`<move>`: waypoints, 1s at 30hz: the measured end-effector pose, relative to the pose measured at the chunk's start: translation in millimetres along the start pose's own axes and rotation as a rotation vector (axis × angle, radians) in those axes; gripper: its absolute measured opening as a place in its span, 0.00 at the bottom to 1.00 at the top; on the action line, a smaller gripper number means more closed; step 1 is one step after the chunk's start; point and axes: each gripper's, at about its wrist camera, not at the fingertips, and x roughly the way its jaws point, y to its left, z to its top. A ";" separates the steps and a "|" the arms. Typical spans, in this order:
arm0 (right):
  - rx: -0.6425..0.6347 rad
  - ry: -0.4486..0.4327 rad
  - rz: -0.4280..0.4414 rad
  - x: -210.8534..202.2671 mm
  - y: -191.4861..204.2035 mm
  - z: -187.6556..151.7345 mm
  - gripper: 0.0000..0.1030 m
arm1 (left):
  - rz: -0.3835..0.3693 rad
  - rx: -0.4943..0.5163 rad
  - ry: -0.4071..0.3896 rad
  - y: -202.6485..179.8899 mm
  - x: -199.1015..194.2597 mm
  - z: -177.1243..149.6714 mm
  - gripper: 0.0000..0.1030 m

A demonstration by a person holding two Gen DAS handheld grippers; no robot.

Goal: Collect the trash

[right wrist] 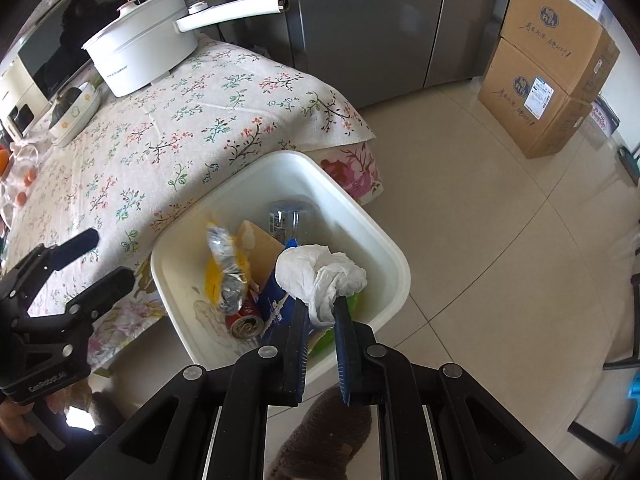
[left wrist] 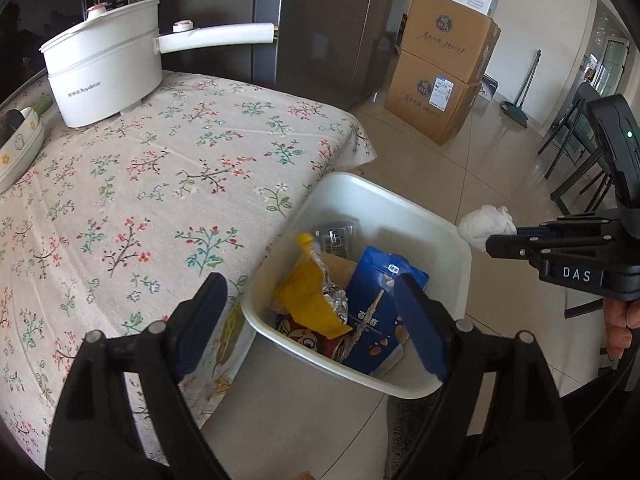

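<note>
Tissue wad (right wrist: 320, 276) juts forward, clamped in right hand-held gripper (right wrist: 320, 320); left hand-held gripper (left wrist: 308, 304) gapes empty.

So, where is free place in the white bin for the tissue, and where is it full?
The white bin is bare along its far wall beyond the clear bottle. The near half is crowded: yellow wrapper, red can, blue bag. The right gripper holds the tissue.

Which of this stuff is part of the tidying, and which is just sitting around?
Part of the job:
- white bin beside the table
- trash in it: yellow wrapper, blue bag, can
- tissue, pinched in the right tool over the bin
- left tool, open and empty

Just lying about:
- white pot
- dish
- cardboard boxes
- broom
</note>
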 end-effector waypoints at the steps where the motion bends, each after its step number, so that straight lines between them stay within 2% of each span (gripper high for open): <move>1: -0.003 0.001 0.002 0.3 2.4 0.6 0.13 | 0.015 0.008 0.008 2.5 -2.4 0.2 0.84; 6: -0.019 0.014 0.015 6.8 18.7 5.4 0.16 | 0.089 -0.015 0.003 22.1 -20.5 -6.6 0.91; 8: -0.039 -0.014 0.055 4.9 27.4 8.0 0.20 | 0.113 -0.026 -0.006 29.5 -27.4 -9.5 0.94; 9: -0.049 -0.031 0.061 1.7 31.3 8.5 0.25 | 0.133 -0.025 -0.009 32.2 -31.7 -11.4 0.95; 11: -0.055 -0.077 0.039 -9.1 39.0 7.4 0.64 | 0.175 -0.021 -0.031 35.9 -41.4 -14.9 0.99; 12: -0.056 -0.106 0.036 -16.0 42.5 5.3 0.70 | 0.194 -0.023 -0.043 37.7 -47.9 -17.3 0.99; 14: -0.065 -0.131 0.028 -26.6 51.4 2.2 0.73 | 0.232 -0.037 -0.053 41.9 -61.0 -21.7 0.99; 16: -0.073 -0.153 0.004 -36.9 61.8 -1.1 0.73 | 0.231 -0.064 -0.053 47.0 -72.9 -27.2 0.99; 21: -0.065 -0.236 -0.014 -74.7 87.9 -20.3 0.77 | 0.284 -0.143 -0.046 55.3 -103.5 -46.8 0.99; 26: -0.115 -0.413 -0.026 -124.0 122.4 -53.6 0.90 | 0.338 -0.219 -0.077 64.9 -145.8 -68.7 0.99; 29: -0.149 -0.469 -0.056 -137.6 142.9 -74.1 1.00 | 0.409 -0.199 -0.120 62.3 -170.6 -80.3 0.99; 30: -0.160 -0.483 -0.065 -140.3 149.3 -79.9 1.00 | 0.426 -0.191 -0.137 61.1 -177.2 -84.0 0.99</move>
